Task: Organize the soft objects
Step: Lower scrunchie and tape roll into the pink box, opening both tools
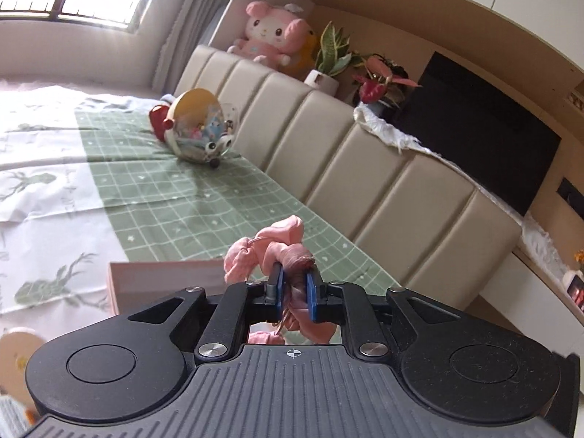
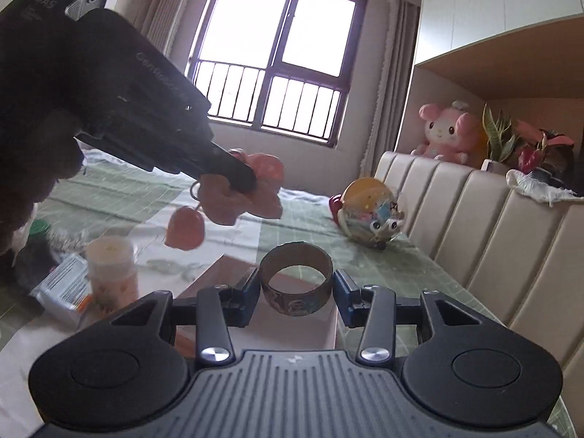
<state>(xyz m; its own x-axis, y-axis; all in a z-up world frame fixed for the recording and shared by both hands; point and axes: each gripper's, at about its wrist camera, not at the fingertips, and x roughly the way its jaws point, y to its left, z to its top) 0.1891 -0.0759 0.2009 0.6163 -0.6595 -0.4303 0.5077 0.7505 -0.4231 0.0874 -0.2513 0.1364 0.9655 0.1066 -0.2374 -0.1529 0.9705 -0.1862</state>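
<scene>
The left gripper (image 1: 293, 284) has its jaws pressed on a pink soft keychain toy (image 1: 277, 248), held in the air above the open cardboard box (image 1: 164, 284). The right gripper (image 2: 296, 294) has its jaws spread around a tape roll (image 2: 296, 279), pads seemingly just touching its sides, also over the box. By my judgement both items are mid-transfer and nothing is yet settled. Beyond the box a clear pouch of trinkets (image 2: 370, 215) lies on the bed (image 1: 204, 197); left of it, a cup (image 2: 111, 273) and packet (image 2: 64, 288). The left gripper's printed lettering is too blurred to read.
</scene>
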